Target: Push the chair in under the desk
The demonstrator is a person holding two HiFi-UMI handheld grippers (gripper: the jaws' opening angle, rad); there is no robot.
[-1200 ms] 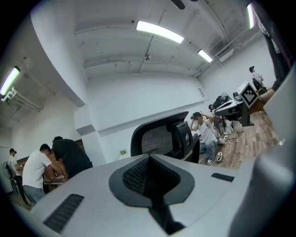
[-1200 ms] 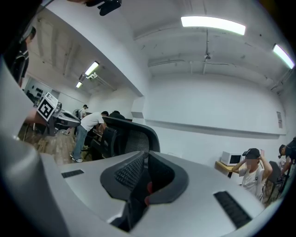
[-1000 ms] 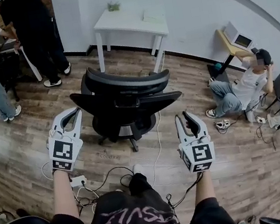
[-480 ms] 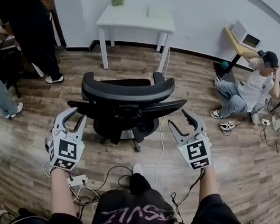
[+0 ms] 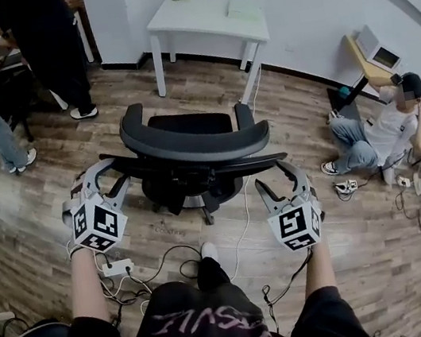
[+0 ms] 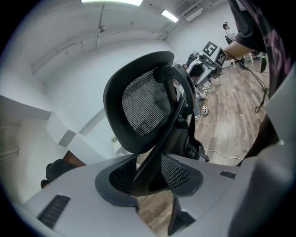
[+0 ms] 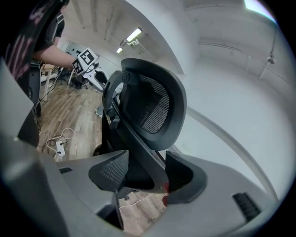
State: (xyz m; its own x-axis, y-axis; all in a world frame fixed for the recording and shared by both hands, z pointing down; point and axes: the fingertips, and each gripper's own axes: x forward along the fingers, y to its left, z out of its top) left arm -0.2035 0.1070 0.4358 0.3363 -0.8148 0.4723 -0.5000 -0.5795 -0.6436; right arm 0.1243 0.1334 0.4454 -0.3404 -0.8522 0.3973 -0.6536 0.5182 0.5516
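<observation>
My chair [image 5: 185, 140] stands in the middle of the room with its back towards me, well apart from the white desk [image 5: 205, 23] at the far side. My left tongs [image 5: 107, 178] and right tongs [image 5: 279, 180] have just been opening and now stand spread. The left strut [image 6: 155, 157] of the back frame sits between one pair of jaws and the right strut [image 7: 138, 157] between the other, and neither is pinched. That loose hold is my main worry: if I shove now, I think the thin struts can slide along the pads or slip out, and the tongs would jab past into the mesh. If one side pushes harder than the other, the seat will likely swivel on its base [image 5: 192, 199] instead of rolling straight. The desk lies a little to the right of the chair's line, so a straight push may send an armrest into a desk leg. A white cable [image 5: 239, 207] trails just right of the base, and a castor could snag on it and stop the chair short or drag it along.
</observation>
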